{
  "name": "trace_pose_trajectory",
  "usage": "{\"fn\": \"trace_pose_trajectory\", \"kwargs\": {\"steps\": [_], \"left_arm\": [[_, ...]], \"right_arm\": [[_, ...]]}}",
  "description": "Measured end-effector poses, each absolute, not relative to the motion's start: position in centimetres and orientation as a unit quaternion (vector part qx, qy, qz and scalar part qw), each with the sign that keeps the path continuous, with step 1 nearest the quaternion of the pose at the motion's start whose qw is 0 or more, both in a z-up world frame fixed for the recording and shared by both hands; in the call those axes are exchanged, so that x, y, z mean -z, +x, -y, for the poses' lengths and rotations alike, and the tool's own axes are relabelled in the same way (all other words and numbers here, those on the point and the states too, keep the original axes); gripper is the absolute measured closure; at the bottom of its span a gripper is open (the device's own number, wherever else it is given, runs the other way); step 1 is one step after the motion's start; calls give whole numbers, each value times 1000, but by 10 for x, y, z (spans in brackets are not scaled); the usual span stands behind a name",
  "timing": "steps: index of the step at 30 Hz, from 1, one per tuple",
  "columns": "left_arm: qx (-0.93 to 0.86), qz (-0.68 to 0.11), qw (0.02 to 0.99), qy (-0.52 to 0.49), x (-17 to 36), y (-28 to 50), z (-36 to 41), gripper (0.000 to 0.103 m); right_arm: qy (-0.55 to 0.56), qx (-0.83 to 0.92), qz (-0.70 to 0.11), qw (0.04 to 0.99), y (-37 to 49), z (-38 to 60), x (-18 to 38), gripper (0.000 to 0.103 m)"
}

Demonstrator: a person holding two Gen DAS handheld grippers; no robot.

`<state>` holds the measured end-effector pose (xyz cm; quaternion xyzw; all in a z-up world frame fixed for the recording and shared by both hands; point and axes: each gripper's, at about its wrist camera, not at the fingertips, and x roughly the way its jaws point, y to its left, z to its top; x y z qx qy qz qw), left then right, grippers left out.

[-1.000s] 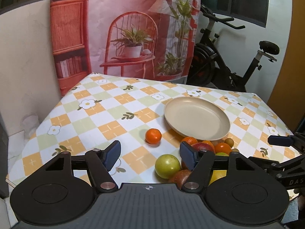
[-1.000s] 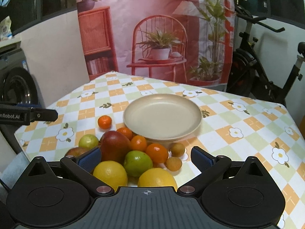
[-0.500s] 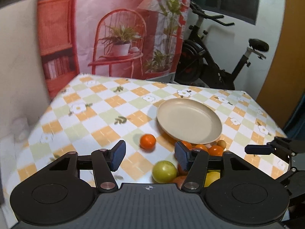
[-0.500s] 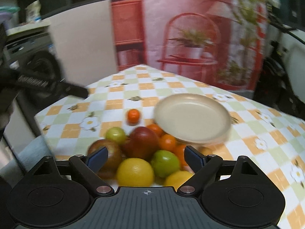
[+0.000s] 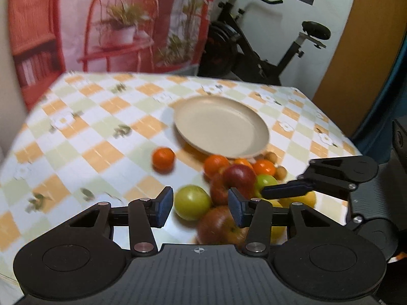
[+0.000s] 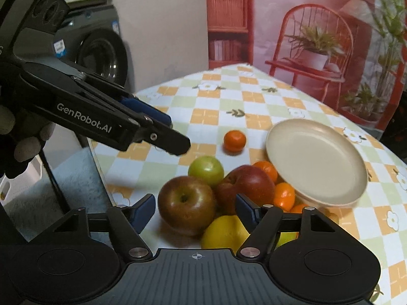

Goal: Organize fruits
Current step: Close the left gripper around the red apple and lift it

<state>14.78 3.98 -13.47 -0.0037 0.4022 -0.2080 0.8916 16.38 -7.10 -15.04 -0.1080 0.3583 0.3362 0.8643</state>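
A pile of fruit lies in front of an empty beige plate on the checked tablecloth: a green apple, two red apples, several oranges and yellow lemons. One orange lies apart to the left. My left gripper is open, its jaws on either side of the green apple, a little above it. My right gripper is open around a brownish-red apple, apart from it. The plate, the green apple and the lone orange show in the right wrist view.
The left gripper's body crosses the right wrist view above the table's left edge. The right gripper's finger reaches over the pile from the right. An exercise bike and a washing machine stand beyond the table.
Both grippers have moved in over the fruit pile. The left one swung right over the green apple. The right one swung left and now frames the brownish-red apple.
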Motion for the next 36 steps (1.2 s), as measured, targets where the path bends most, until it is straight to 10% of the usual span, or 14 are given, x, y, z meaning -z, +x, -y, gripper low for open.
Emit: {"fn": "trace_pose_trajectory", "kwargs": {"steps": [12, 36], "left_arm": [[232, -448, 863, -23, 164, 151, -32, 70], [224, -451, 861, -73, 170, 153, -56, 67]], "right_arm": [[-120, -351, -370, 852, 163, 66, 156, 42], [-163, -358, -395, 830, 174, 37, 163, 43]]}}
